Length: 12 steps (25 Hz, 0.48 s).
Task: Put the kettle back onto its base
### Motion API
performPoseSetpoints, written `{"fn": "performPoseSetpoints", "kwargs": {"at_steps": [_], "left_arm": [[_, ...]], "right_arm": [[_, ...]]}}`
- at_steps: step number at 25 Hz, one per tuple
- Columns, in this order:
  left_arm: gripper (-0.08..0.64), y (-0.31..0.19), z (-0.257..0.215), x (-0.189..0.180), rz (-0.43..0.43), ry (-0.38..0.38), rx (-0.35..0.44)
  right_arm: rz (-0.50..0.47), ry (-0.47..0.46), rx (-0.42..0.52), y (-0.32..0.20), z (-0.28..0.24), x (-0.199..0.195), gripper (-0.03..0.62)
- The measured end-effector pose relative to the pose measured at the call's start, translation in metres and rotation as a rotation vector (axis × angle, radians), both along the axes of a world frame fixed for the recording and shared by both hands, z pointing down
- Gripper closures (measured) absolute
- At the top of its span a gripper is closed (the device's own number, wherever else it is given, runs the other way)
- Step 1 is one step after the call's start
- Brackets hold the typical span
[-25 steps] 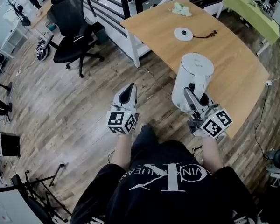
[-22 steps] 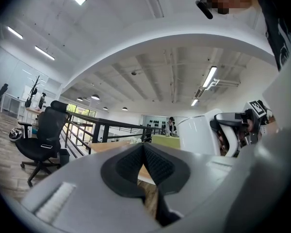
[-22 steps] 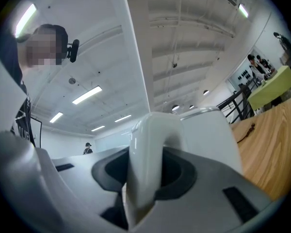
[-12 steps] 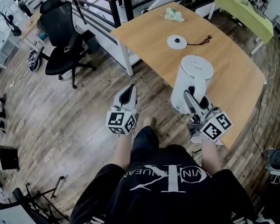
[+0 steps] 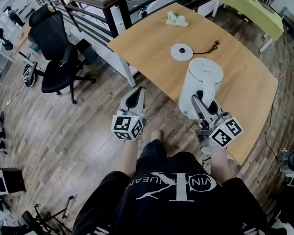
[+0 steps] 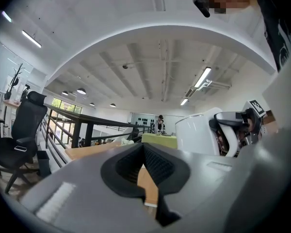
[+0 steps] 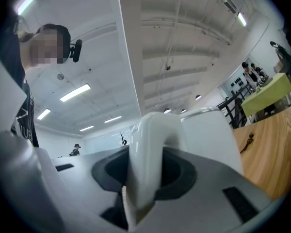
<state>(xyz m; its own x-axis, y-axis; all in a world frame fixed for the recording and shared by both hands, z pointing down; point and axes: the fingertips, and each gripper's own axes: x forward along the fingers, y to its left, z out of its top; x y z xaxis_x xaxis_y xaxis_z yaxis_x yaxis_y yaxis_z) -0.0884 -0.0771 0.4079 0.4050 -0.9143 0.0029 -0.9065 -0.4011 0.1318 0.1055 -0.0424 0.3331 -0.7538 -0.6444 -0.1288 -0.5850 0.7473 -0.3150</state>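
I have the right gripper [image 5: 202, 103] clamped on the kettle [image 5: 201, 82]. In the right gripper view the white handle [image 7: 145, 154] stands between the two jaws, with the pads pressed against its sides. The kettle hangs upright from that grip, straight ahead of the gripper, over the near edge of the wooden desk [image 5: 250, 87]. I cannot tell whether its bottom touches the wood. Its lid [image 5: 205, 68] is down, so what is inside the kettle is hidden from me.

The base [image 5: 182, 52] is a round white disc lying flat on the desk beyond the kettle and well apart from it. Nothing sits on it. A dark cord [image 5: 206, 48] runs from it off to the right. Farther back on the desk lies a pale green-white bundle [image 5: 175, 18] that I cannot make out.

My left gripper [image 5: 136, 95] has its jaws together with nothing between them. It is held out over the wooden floor [image 5: 78, 131], left of the kettle and just beside the desk's near edge. A black office chair [image 5: 54, 53] stands on the floor to the left.
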Motion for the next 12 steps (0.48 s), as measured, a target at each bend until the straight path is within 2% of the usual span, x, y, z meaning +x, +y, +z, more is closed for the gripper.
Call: {"fn": "performPoseSetpoints", "kwargs": {"at_steps": [12], "left_arm": [[0.557, -0.094, 0.004, -0.012, 0.084, -0.001, -0.013]], "right_arm": [[0.078, 0.0, -0.027, -0.078, 0.01, -0.017, 0.462]]}}
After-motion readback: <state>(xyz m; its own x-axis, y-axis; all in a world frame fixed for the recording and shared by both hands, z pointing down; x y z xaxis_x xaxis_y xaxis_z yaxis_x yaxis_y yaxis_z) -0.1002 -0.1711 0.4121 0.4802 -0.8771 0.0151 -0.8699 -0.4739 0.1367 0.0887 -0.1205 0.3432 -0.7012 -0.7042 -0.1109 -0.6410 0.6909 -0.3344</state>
